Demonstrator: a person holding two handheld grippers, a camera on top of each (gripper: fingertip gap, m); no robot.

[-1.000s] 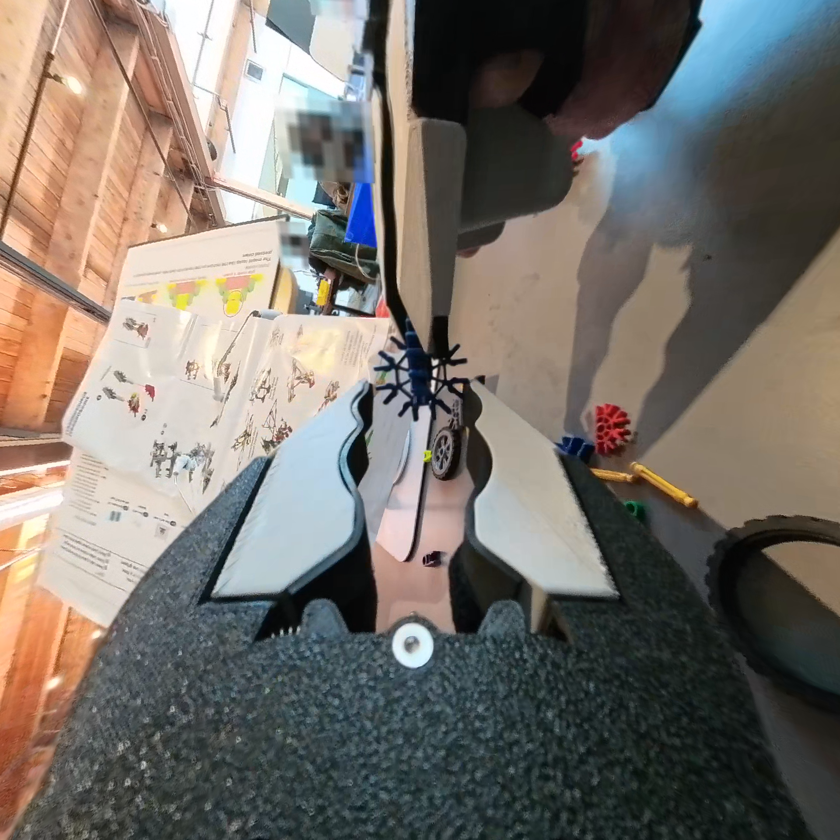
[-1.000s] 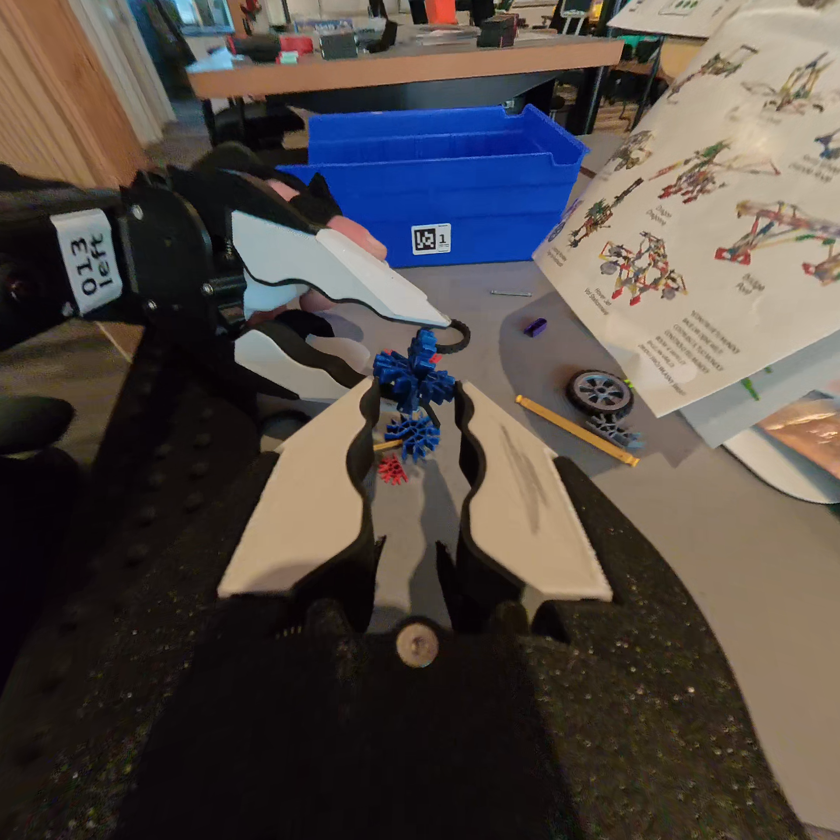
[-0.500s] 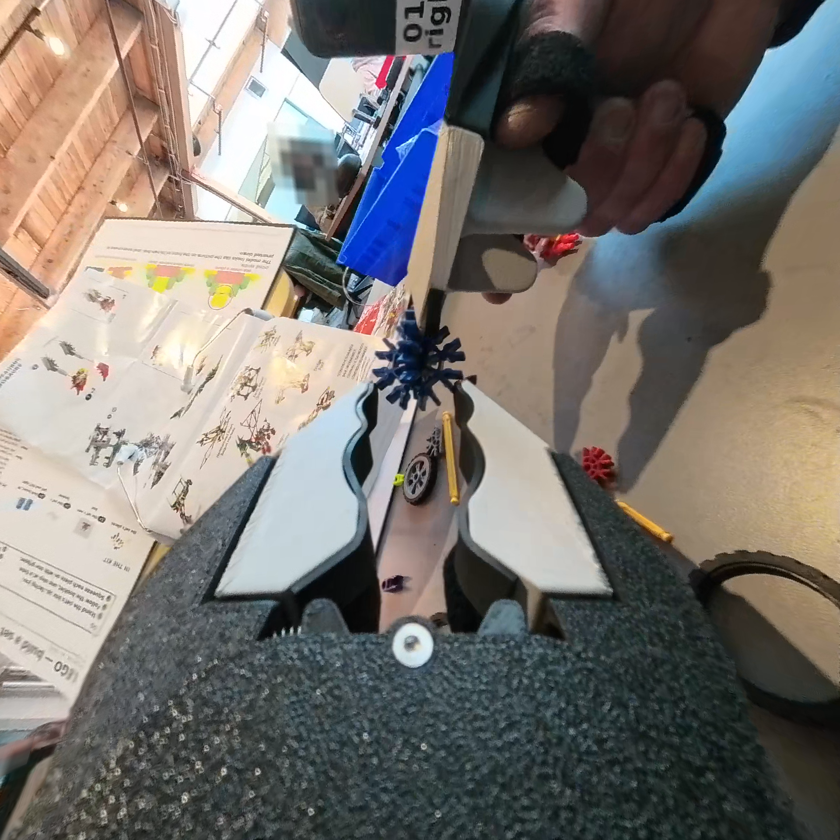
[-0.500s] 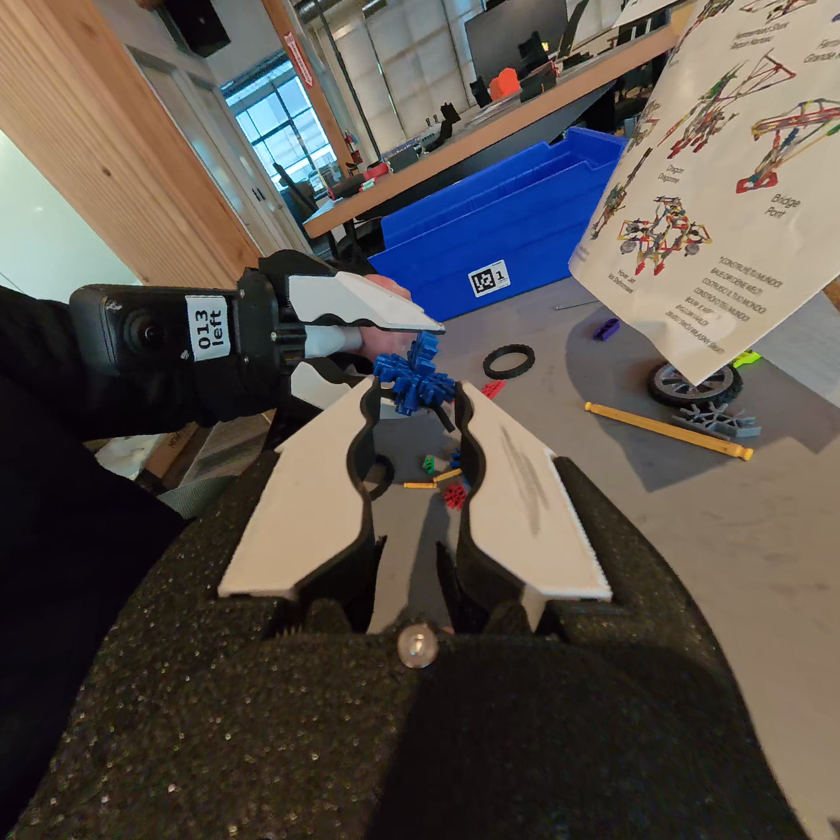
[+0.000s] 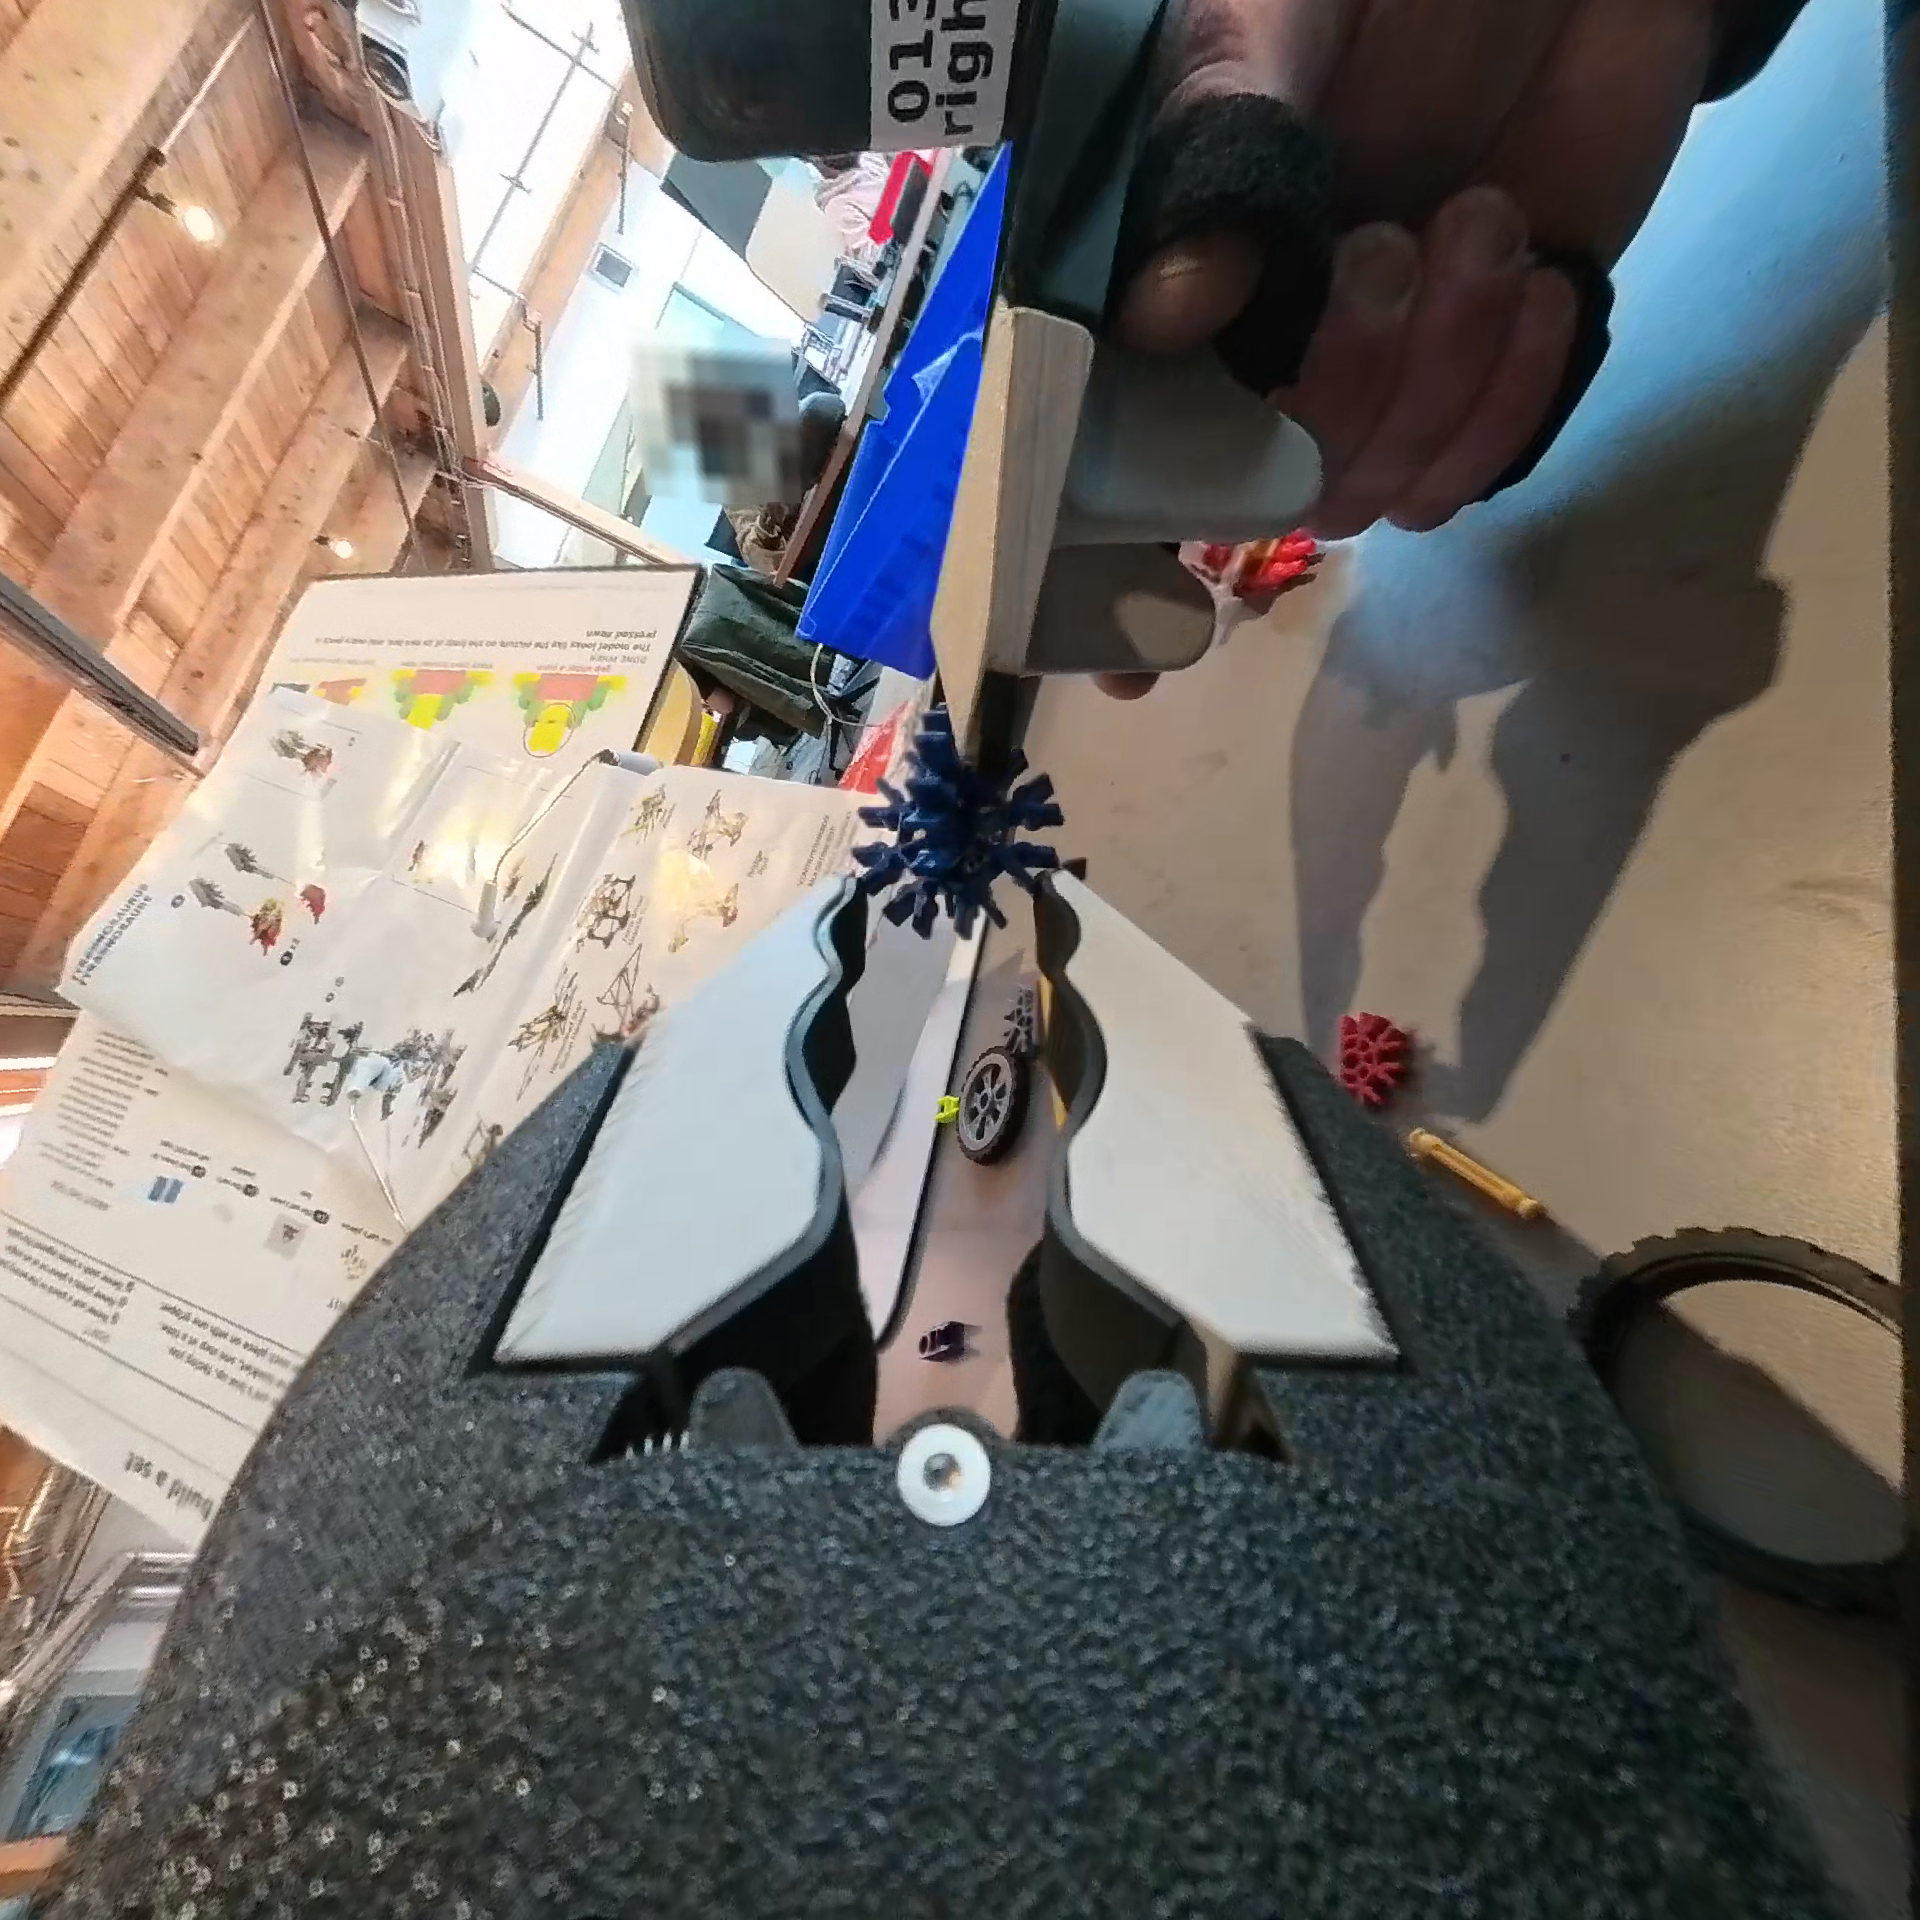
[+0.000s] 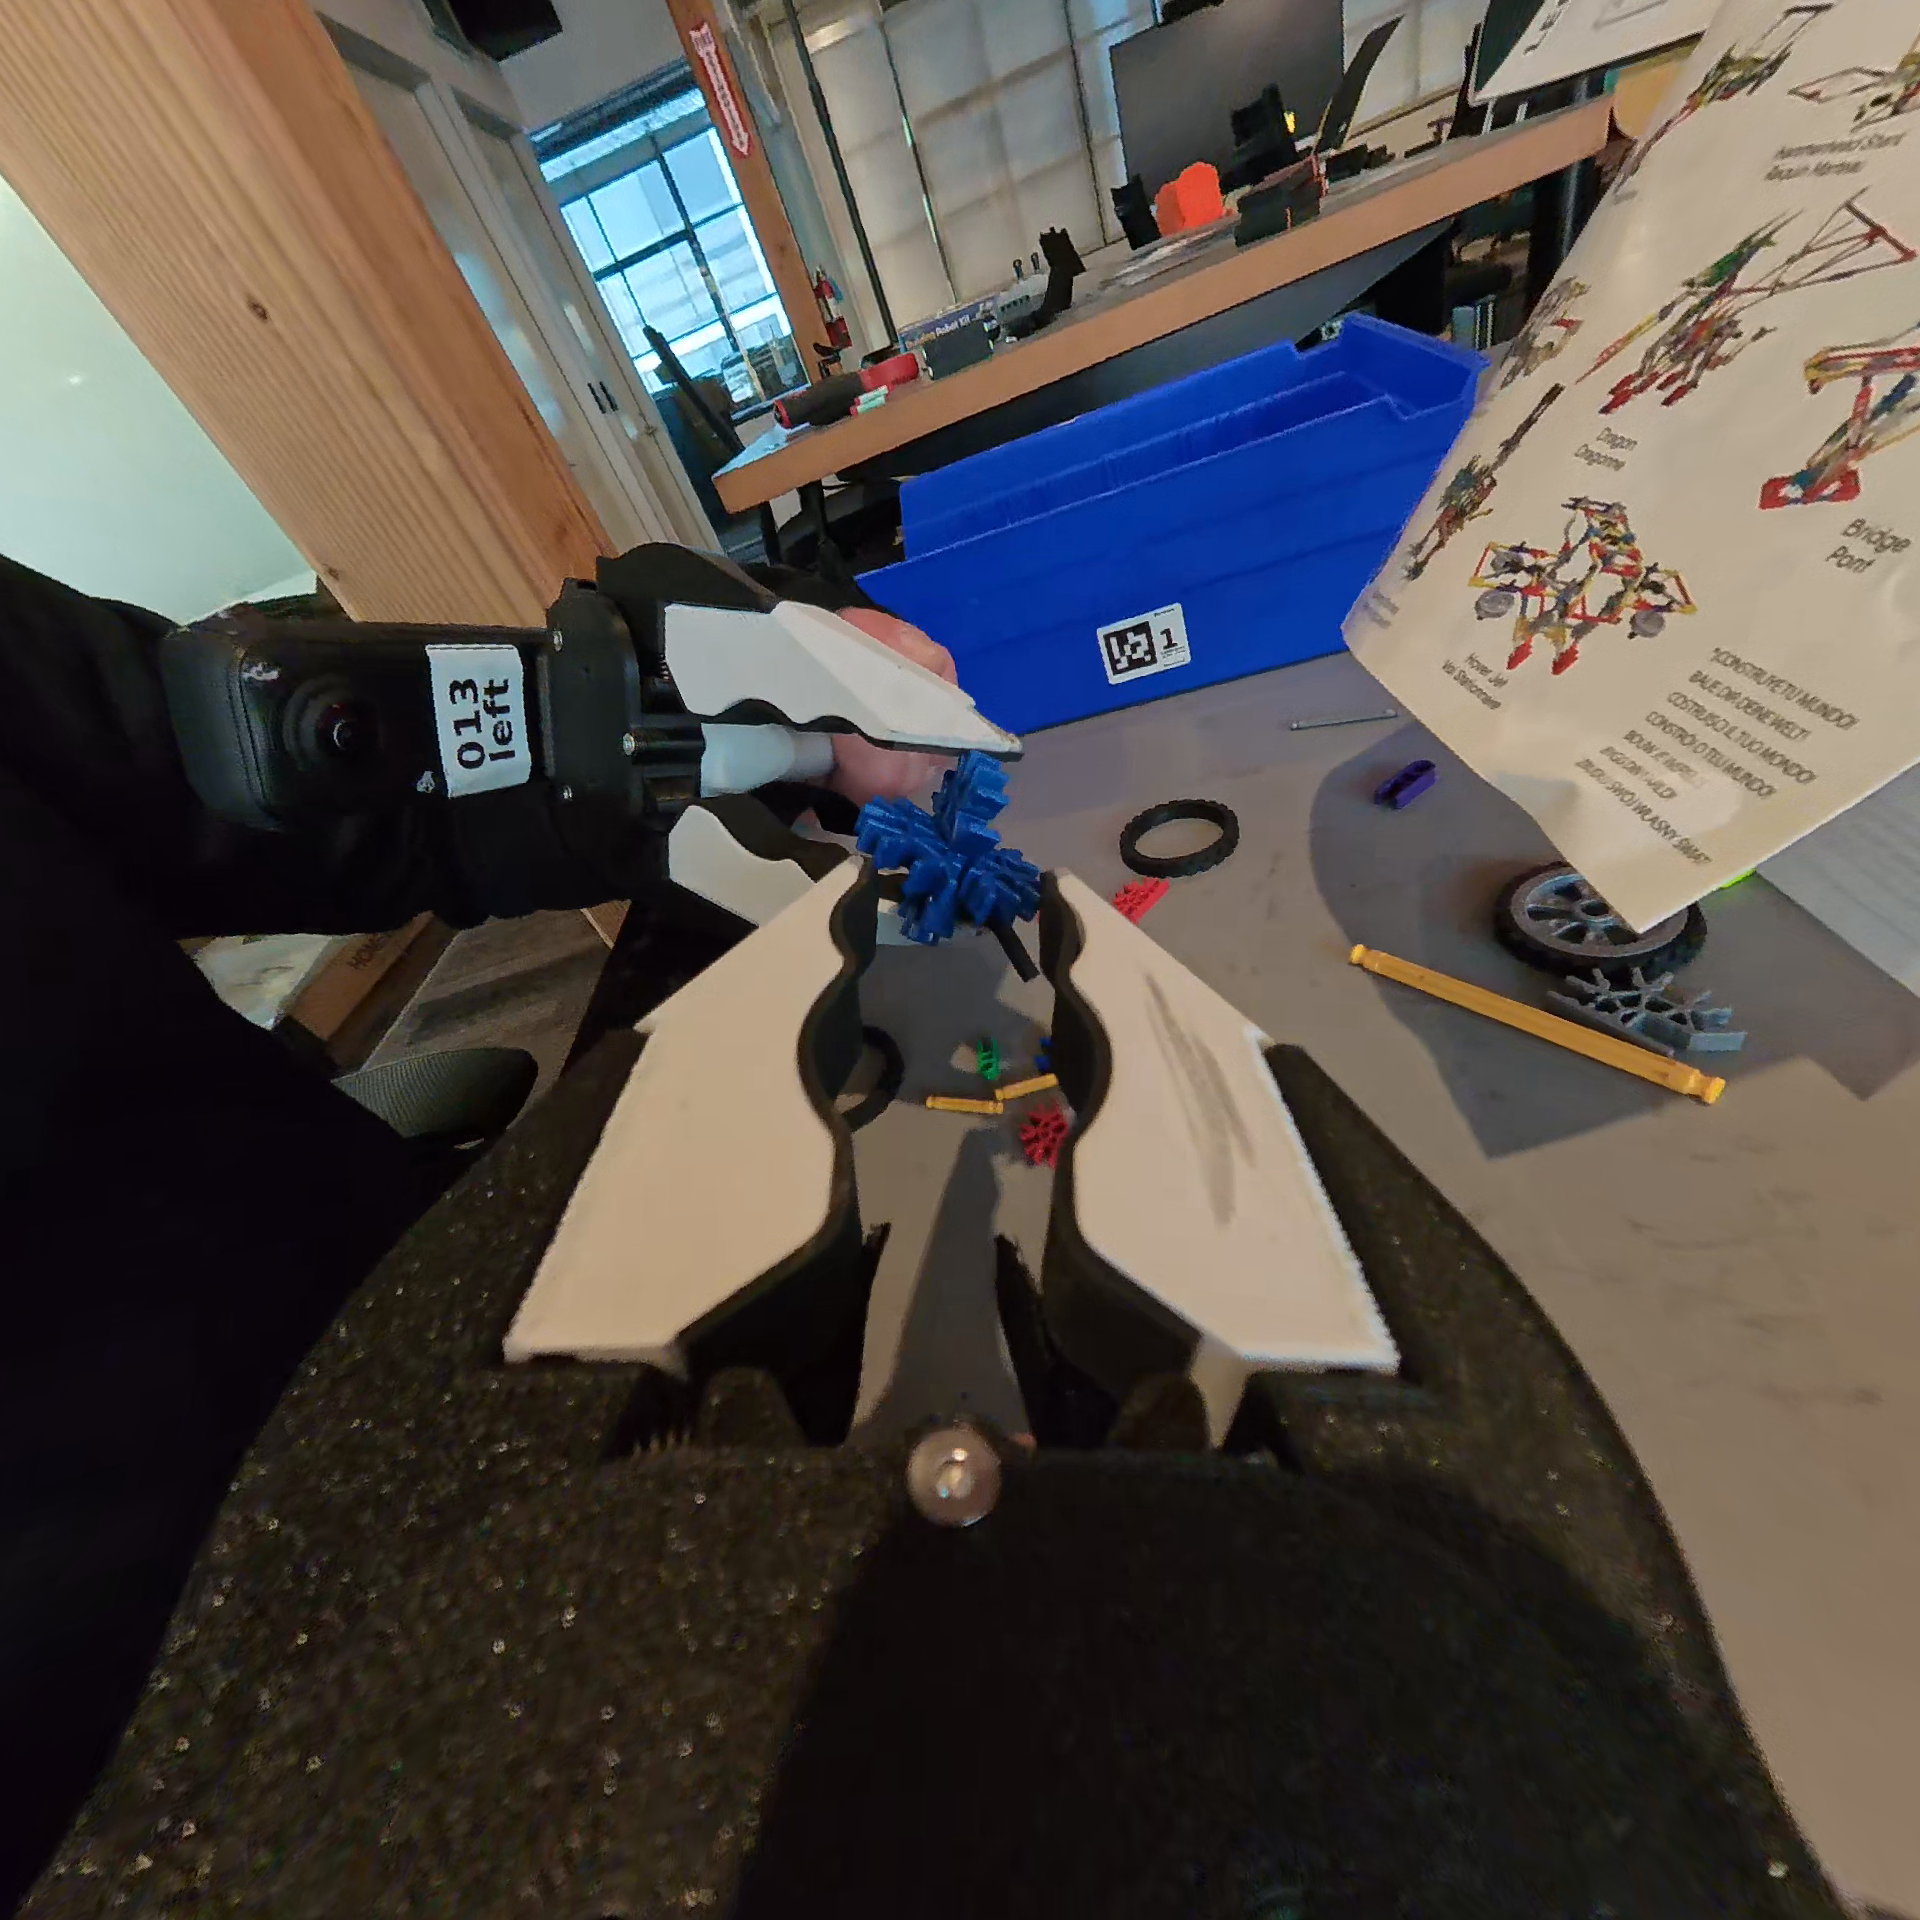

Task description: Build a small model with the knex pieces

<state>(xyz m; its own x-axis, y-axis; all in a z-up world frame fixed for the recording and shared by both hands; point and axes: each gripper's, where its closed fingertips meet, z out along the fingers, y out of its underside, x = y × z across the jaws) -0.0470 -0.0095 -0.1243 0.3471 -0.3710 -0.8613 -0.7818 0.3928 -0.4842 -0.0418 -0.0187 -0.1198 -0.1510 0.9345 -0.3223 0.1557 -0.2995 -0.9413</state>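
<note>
A cluster of blue snowflake-shaped connectors (image 6: 951, 852) with a short black rod (image 6: 1016, 951) sticking out is held in the air above the grey table (image 6: 1455, 1299). My right gripper (image 6: 956, 883) is shut on it from both sides. My left gripper (image 5: 948, 885) is shut on the same cluster (image 5: 956, 836). In the right wrist view the left gripper's upper finger (image 6: 852, 686) comes in from the left and rests on top of the cluster. In the left wrist view the right gripper's finger (image 5: 997, 520) reaches the cluster from above, with a gloved hand (image 5: 1403, 312) on it.
A blue bin (image 6: 1174, 520) stands at the back. An instruction sheet (image 6: 1662, 468) hangs at the right. On the table lie a black tyre ring (image 6: 1179, 836), a wheel (image 6: 1590, 920), a yellow rod (image 6: 1527, 1023), a grey connector (image 6: 1652, 1013), a purple piece (image 6: 1403, 781) and a red connector (image 6: 1042, 1132). My left and right fingertips are right by each other.
Both grippers have risen together with the blue cluster between them, and the table has dropped farther below. The right wrist view has tilted up towards the room.
</note>
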